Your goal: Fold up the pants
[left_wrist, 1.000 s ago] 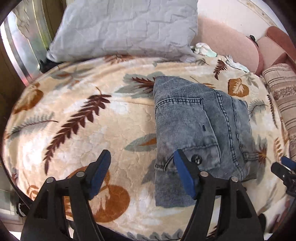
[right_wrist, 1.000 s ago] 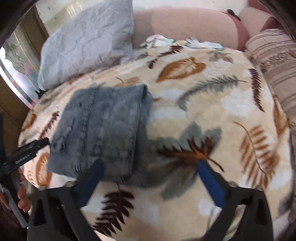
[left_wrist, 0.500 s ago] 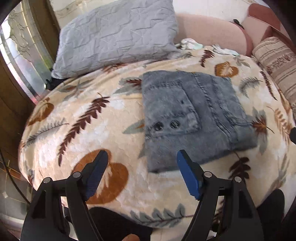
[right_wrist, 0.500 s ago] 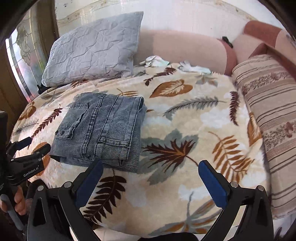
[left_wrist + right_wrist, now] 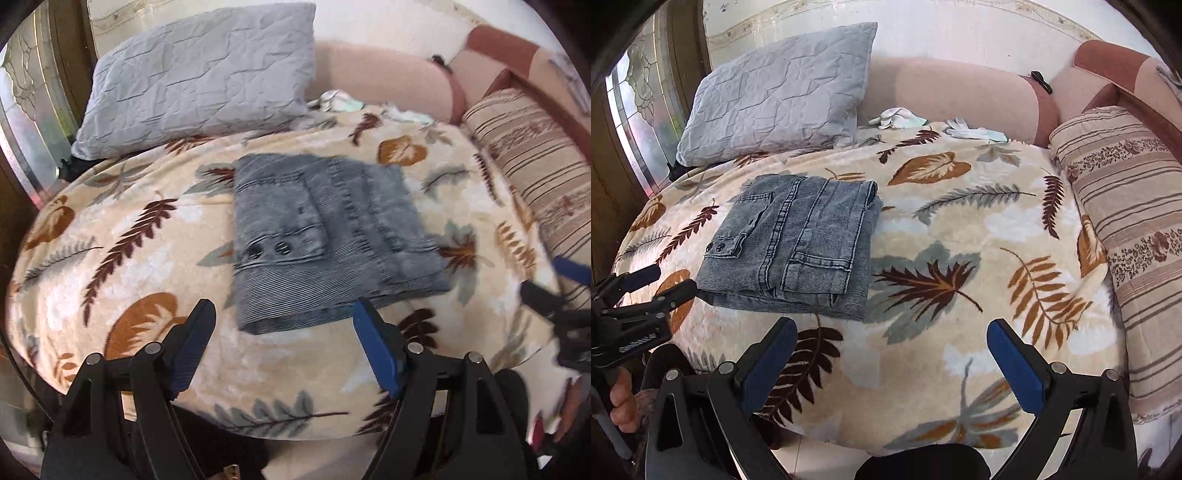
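Where they hovered close, both grippers [image 5: 282,343] now sit back — pants [image 5: 792,243] folded.

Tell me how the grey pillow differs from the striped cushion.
The grey pillow is plain quilted grey; the striped cushion is beige with brown stripes and floral bands. The pillow leans at the back left; the cushion lies along the right edge. Both sit beside the leaf-print blanket, apart from the folded pants.
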The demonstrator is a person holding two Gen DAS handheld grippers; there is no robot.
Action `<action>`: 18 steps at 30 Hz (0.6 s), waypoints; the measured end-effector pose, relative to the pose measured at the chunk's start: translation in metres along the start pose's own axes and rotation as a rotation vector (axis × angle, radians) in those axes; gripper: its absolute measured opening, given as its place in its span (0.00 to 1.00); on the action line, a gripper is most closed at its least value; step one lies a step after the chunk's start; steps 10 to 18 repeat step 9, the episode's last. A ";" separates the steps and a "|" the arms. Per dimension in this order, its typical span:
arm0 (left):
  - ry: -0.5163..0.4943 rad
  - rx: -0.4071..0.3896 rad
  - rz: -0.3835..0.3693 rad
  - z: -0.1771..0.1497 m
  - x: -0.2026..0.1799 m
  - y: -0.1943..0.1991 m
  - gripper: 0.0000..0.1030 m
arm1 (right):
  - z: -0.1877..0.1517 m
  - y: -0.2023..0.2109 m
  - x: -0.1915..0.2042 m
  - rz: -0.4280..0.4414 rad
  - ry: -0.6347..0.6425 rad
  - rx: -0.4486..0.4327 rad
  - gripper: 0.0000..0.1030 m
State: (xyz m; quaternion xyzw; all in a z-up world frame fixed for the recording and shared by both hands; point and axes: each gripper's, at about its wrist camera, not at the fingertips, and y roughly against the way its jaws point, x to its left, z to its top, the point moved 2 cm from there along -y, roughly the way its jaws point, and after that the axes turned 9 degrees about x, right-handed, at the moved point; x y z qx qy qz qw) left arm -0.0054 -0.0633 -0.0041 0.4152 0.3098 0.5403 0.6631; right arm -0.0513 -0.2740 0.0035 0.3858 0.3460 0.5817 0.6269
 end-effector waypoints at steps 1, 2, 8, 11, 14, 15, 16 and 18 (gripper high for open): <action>0.000 0.000 -0.016 0.001 -0.001 0.002 0.76 | 0.000 0.000 -0.001 -0.001 -0.001 0.001 1.00; 0.001 0.002 -0.028 0.002 -0.003 0.004 0.76 | -0.001 0.000 -0.001 -0.003 -0.003 0.002 1.00; -0.007 -0.015 -0.022 0.003 -0.009 0.010 0.76 | -0.002 0.000 -0.004 -0.023 -0.008 0.003 1.00; -0.012 -0.016 -0.014 0.002 -0.011 0.010 0.76 | -0.002 0.000 -0.005 -0.027 -0.008 0.003 1.00; -0.012 -0.016 -0.014 0.002 -0.011 0.010 0.76 | -0.002 0.000 -0.005 -0.027 -0.008 0.003 1.00; -0.012 -0.016 -0.014 0.002 -0.011 0.010 0.76 | -0.002 0.000 -0.005 -0.027 -0.008 0.003 1.00; -0.012 -0.016 -0.014 0.002 -0.011 0.010 0.76 | -0.002 0.000 -0.005 -0.027 -0.008 0.003 1.00; -0.012 -0.016 -0.014 0.002 -0.011 0.010 0.76 | -0.002 0.000 -0.005 -0.027 -0.008 0.003 1.00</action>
